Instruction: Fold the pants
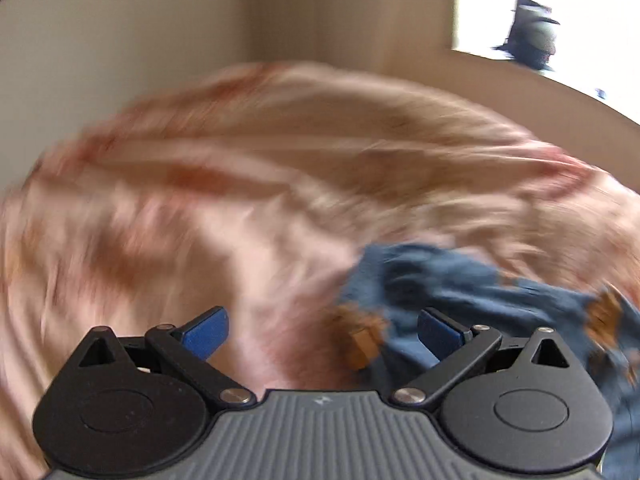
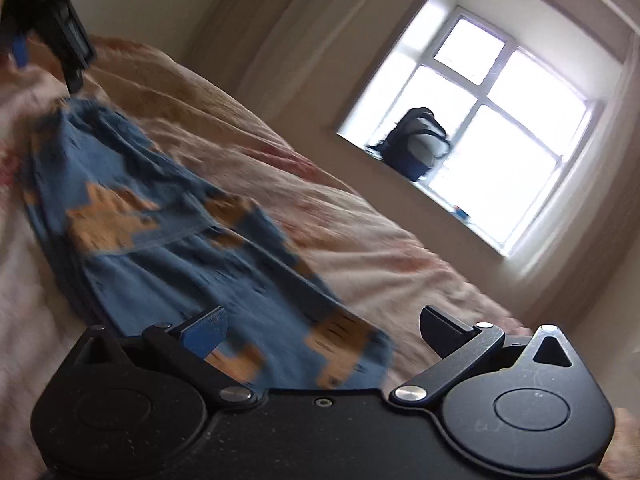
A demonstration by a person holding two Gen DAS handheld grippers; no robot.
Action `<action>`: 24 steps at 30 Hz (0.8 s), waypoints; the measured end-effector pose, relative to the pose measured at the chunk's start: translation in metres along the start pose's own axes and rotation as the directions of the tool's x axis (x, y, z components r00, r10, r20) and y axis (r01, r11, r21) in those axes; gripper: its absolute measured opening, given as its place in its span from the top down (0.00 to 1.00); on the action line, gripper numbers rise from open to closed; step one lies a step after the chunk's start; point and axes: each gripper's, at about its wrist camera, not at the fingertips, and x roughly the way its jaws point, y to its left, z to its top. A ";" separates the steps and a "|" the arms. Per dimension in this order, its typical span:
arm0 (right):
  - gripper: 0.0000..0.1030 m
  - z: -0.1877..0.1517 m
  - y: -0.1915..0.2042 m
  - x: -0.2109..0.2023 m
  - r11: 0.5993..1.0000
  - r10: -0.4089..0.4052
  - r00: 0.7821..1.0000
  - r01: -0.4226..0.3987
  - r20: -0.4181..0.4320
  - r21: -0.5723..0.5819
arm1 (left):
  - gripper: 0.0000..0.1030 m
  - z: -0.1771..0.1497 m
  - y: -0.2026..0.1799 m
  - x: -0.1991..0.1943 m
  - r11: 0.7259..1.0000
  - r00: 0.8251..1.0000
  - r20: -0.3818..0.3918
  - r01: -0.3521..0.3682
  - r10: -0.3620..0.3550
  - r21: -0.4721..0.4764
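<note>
The pants (image 2: pixel 168 232) are blue with orange patches and lie stretched out on a pink patterned bedspread (image 2: pixel 360 248). In the left wrist view one end of the pants (image 1: pixel 472 280) lies at the lower right, blurred. My left gripper (image 1: pixel 322 334) is open and empty, its right finger over the blue cloth. My right gripper (image 2: pixel 322 332) is open and empty just above the near end of the pants. The left gripper also shows in the right wrist view (image 2: pixel 60 40) at the far end of the pants.
The bedspread (image 1: pixel 240 184) covers the bed up to a beige wall (image 1: pixel 120 20). A window (image 2: pixel 492 128) stands at the right with a dark backpack (image 2: pixel 416 144) on its sill.
</note>
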 end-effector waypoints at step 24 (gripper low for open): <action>0.15 0.197 0.022 0.197 0.751 0.660 0.740 -0.650 -0.126 0.117 | 0.15 -0.047 0.078 0.012 0.763 0.980 0.016 0.164 -0.198 -0.625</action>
